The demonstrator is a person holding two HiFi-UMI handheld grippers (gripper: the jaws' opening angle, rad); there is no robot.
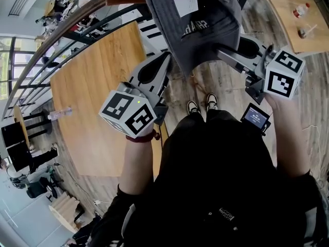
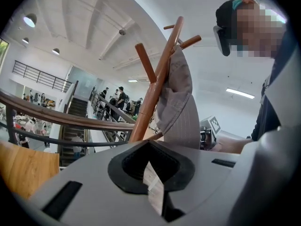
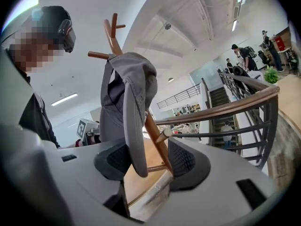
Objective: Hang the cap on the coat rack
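cap (image 1: 198, 24): grey, hangs at an upper peg (image 3: 99, 55) of the coat rack (image 2: 155, 88), brim (image 3: 136, 140) pointing down. white label (image 1: 185, 4) shows on the cap in the head view. rack post is brown wood, leans in both gripper views, w/ several short pegs near the top. right gripper (image 3: 148, 160): jaws wide apart, i.e. open. the brim hangs down into the gap, nearer the pad (image 3: 112, 160) on the left in the right gripper view than the opposite one; the pads do not press on it. the rack post crosses the same gap behind the brim. left gripper (image 2: 151, 169): jaws drawn together to a thin slit, i.e. closed, nothing between them; cap and post sit beyond the tips, apart from them. head view: both grippers point toward the far side, one on each side of the cap, left gripper at left, right gripper at right w/ its tips partly hidden under the cap. each carries a marker cube (image 1: 128, 112) at its near end. wooden table (image 1: 97, 76) lies at left, a clear bottle (image 1: 60, 113) near its left edge. curved railing (image 1: 77, 24) runs along the far left. the person's shoes (image 1: 201, 104) stand on plank floor (image 1: 226, 86) below the cap.
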